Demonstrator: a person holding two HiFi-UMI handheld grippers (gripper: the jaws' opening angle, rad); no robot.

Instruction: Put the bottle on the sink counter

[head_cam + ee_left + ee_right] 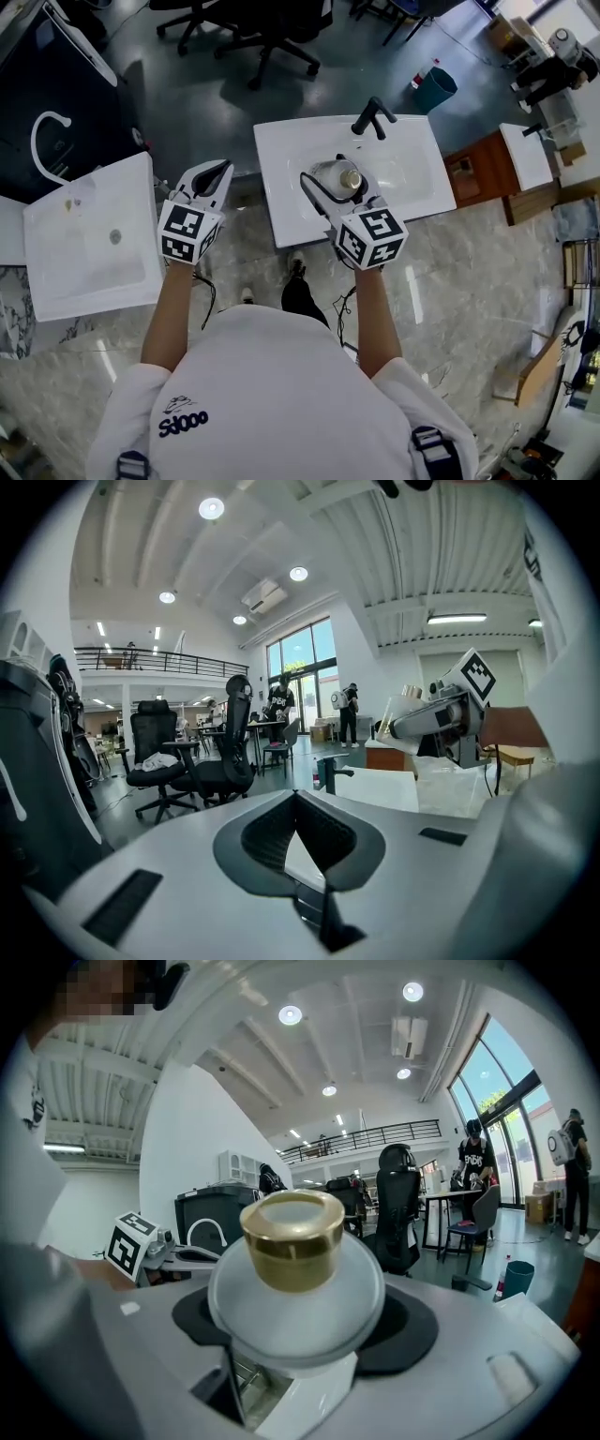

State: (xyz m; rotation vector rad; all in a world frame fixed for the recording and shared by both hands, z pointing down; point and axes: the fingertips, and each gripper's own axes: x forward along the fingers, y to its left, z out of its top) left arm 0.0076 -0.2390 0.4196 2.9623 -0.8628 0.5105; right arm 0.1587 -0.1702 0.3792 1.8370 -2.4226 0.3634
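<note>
A round frosted bottle (296,1290) with a gold cap (292,1234) sits between the jaws of my right gripper (298,1335), which is shut on it. In the head view the bottle (334,174) hangs over the white sink counter (281,159), just in front of its black faucet (373,116), held by the right gripper (343,189). My left gripper (217,177) is off the counter's left edge, between the two sinks. Its jaws meet at the tips with nothing in them, as the left gripper (296,801) view shows.
A second white sink (89,234) with a white curved faucet (45,141) stands at the left. Office chairs (272,33) stand behind the counter, a teal bin (436,89) to its back right, and a wooden cabinet (478,169) to its right. People stand far off near the windows.
</note>
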